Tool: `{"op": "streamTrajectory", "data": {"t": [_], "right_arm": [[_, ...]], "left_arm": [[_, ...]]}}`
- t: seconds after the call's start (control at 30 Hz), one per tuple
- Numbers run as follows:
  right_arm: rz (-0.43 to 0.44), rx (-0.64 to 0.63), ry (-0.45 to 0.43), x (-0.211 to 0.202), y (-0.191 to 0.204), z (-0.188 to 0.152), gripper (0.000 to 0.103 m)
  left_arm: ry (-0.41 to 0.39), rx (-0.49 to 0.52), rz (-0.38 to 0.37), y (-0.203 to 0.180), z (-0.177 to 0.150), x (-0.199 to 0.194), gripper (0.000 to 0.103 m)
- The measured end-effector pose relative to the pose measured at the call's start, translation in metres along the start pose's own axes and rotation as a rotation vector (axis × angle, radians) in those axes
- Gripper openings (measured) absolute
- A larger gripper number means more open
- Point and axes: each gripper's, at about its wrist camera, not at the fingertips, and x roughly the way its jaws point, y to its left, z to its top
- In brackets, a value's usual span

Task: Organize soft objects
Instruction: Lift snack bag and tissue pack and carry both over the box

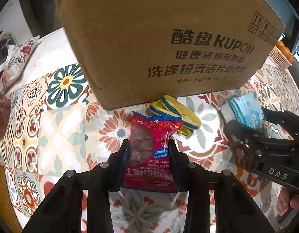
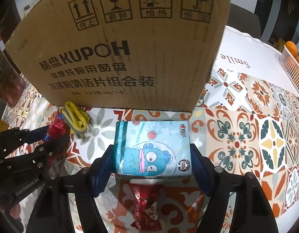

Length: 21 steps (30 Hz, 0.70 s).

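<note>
the left gripper [image 1: 149, 147] clamps a red snack packet [image 1: 149, 155] on the patterned tablecloth [image 1: 58, 132] before the cardboard box [image 1: 159, 38] marked "kupoh". only the right wrist view shows another red packet [image 2: 145, 203] beneath the blue tissue pack [image 2: 152, 147], which the right gripper [image 2: 152, 159] squeezes; it also shows "smile" on the cloth.

- The left claw [image 1: 149, 151] grips a red snack packet [image 1: 149, 155] by both sides.
- A cardboard box [image 1: 159, 38] stands behind it on the patterned tabletop [image 1: 62, 126].
- A yellow-blue band [image 1: 176, 114] lies near the box.
</note>
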Motion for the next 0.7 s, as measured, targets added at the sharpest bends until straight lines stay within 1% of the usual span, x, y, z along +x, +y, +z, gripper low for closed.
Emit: {"op": "streamTrajectory", "data": {"t": [0.23, 0.3, 0.47, 0.6, 0.7], "right_arm": [[0.019, 0.018, -0.013, -0.016, -0.001, -0.006, 0.074], [0.024, 0.021, -0.019, -0.02, -0.001, -0.008, 0.074], [0.037, 0.017, -0.044, -0.039, -0.001, -0.013, 0.074], [0.038, 0.014, -0.079, -0.056, -0.003, -0.015, 0.074], [0.043, 0.015, -0.107, -0.072, -0.006, -0.012, 0.074]], "left_arm": [[-0.035, -0.053, -0.024, 0.007, -0.019, -0.018, 0.038], [-0.046, -0.059, -0.02, 0.011, -0.023, -0.024, 0.038], [-0.089, -0.074, -0.01, 0.004, -0.03, -0.049, 0.038], [-0.128, -0.085, -0.003, 0.005, -0.026, -0.075, 0.038], [-0.156, -0.092, -0.005, -0.001, -0.024, -0.083, 0.038]]}}
